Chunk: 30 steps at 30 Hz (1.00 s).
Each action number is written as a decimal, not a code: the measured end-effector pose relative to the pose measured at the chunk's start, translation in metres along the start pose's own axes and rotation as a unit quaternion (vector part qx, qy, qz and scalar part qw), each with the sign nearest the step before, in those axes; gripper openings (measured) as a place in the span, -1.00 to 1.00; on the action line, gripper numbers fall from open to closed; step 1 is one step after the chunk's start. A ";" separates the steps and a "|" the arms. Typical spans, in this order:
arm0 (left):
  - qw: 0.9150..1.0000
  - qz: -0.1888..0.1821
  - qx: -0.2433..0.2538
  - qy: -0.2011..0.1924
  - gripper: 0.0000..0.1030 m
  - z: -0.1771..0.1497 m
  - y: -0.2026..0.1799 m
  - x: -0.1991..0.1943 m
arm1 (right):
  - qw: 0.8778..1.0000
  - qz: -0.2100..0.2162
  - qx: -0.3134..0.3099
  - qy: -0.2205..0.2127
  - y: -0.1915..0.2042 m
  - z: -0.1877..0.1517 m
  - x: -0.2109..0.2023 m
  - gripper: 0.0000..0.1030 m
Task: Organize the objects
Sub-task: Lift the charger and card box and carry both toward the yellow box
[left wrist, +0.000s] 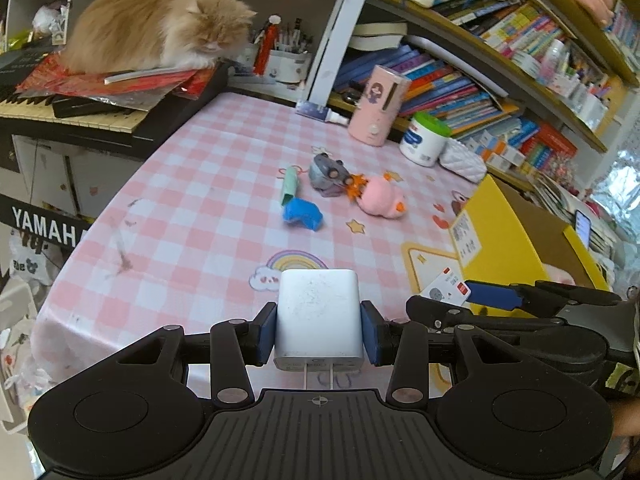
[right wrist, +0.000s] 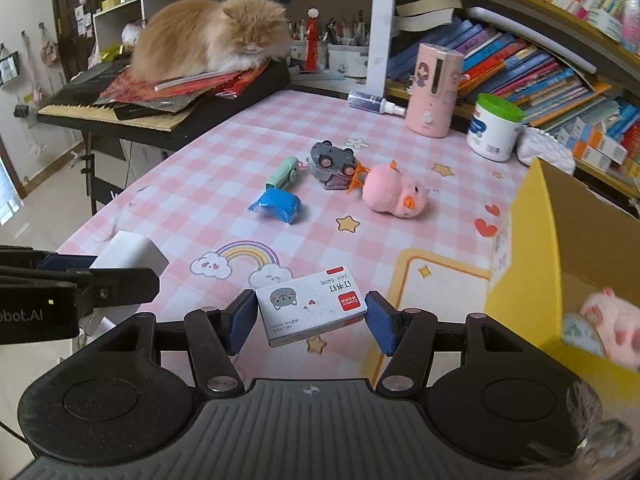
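My left gripper is shut on a white charger block and holds it above the near table edge; the charger also shows in the right wrist view. My right gripper has its jaws around a small white staple box. The left pad touches the box. A small gap shows at the right pad. The box tilts above the pink checked cloth. A yellow cardboard box stands at the right with a pink plush inside. On the cloth lie a blue packet, a green stapler, a grey toy car and a pink plush chick.
An orange cat sits on papers on a keyboard at the back left. A pink humidifier, a white green-lidded jar and a spray bottle stand at the back. Bookshelves run along the right.
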<state>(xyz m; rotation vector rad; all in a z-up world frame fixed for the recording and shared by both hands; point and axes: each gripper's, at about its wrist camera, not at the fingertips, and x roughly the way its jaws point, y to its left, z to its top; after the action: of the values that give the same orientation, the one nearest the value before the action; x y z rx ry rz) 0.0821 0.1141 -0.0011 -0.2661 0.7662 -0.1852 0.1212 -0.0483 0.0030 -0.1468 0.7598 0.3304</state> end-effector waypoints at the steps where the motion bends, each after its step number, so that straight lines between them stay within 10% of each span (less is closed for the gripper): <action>1: 1.000 -0.002 0.002 0.000 -0.20 -0.003 -0.001 -0.003 | 1.000 -0.001 0.003 -0.001 0.001 -0.003 -0.004 0.10; 30: 0.990 -0.095 0.091 0.048 -0.20 -0.079 -0.053 -0.051 | 0.988 -0.086 0.125 0.008 0.005 -0.121 -0.111 0.10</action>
<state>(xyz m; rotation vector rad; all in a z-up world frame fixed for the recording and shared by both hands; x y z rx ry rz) -0.0134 0.0639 -0.0065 -0.1562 0.8136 -0.4481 -0.0346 -0.1004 -0.0070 0.0214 0.7917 0.0694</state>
